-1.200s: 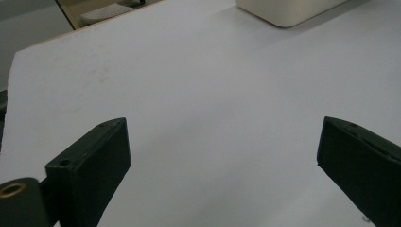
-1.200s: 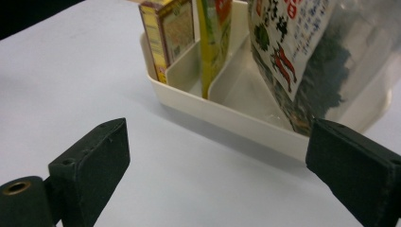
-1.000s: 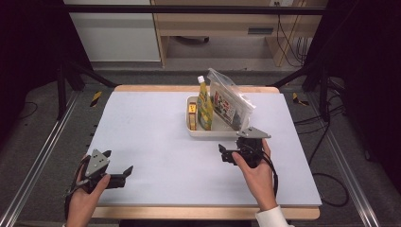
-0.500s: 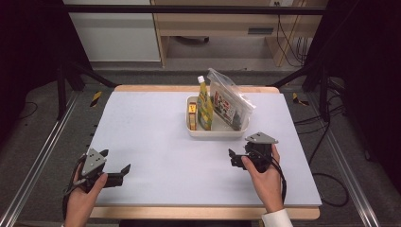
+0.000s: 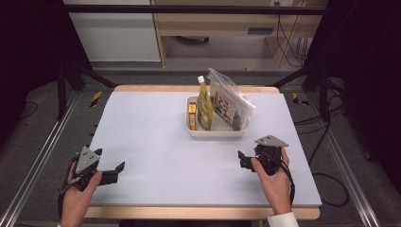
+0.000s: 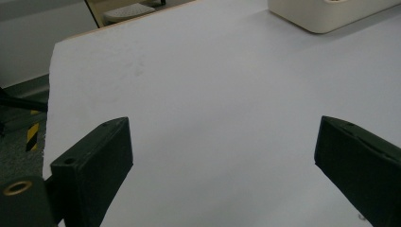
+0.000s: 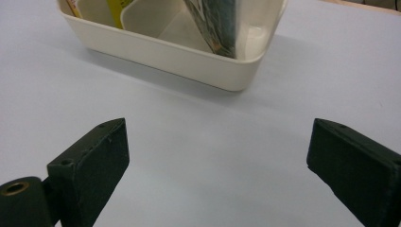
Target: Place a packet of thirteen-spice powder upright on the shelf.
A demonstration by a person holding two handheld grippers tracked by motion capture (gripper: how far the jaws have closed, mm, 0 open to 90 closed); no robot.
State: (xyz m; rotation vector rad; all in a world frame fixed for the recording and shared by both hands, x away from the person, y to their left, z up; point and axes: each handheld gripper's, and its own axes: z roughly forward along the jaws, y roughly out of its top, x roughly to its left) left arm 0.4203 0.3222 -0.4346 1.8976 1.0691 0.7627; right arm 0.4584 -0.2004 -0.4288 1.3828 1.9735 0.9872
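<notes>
Both hand-held grippers are released, jaws wide: the left hand-held gripper (image 5: 113, 171) near the bench's (image 5: 151, 142) front-left edge, the right hand-held gripper (image 5: 242, 160) just before the cream tray (image 5: 215, 132), open bench between them.

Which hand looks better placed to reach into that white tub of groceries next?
Probably the right. Its tool sits just in front of the tub, open and facing it. The left tool is open too, but far off at the table's near left corner.
</notes>
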